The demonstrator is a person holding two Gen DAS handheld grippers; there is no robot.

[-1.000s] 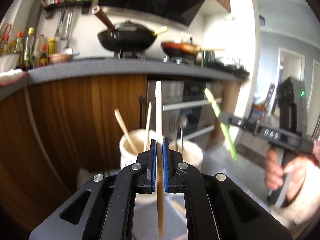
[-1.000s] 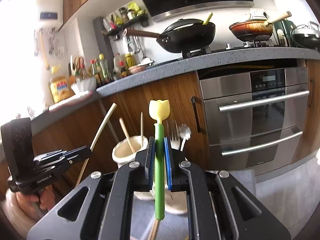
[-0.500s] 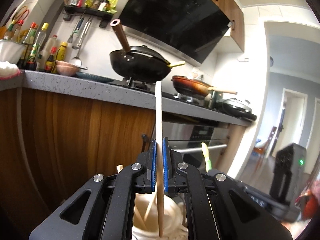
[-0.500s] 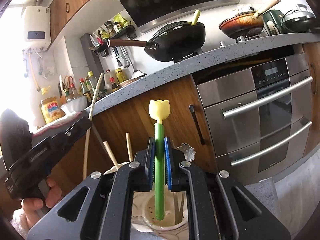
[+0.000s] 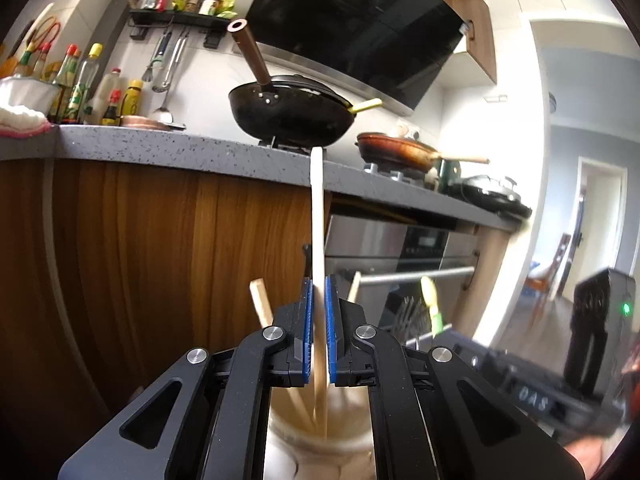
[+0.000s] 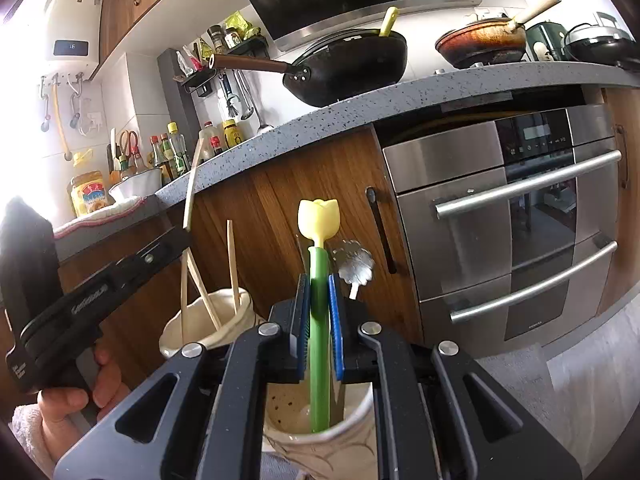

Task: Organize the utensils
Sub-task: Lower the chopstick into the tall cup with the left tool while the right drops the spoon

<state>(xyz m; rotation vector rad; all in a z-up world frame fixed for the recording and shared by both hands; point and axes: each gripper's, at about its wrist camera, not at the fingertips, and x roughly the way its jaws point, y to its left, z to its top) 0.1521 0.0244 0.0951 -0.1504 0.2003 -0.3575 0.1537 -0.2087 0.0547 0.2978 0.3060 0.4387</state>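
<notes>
— Which way do the utensils point?
— Both stand upright. The wooden stick [image 5: 317, 216] sits loose between the parted left gripper [image 5: 317, 340] pads, tip inside the cream holder [image 5: 280, 432]. The right gripper [image 6: 319, 328] has eased apart around the green tulip utensil [image 6: 319, 320].
— Earlier?
— Both were clamped tight.

A black wok [image 5: 292, 116] sits beside an orange pan [image 5: 396, 152]

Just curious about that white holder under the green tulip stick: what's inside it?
The white holder holds the green tulip stick's lower end and a perforated inner wall. The right tool hides the rest.
</notes>
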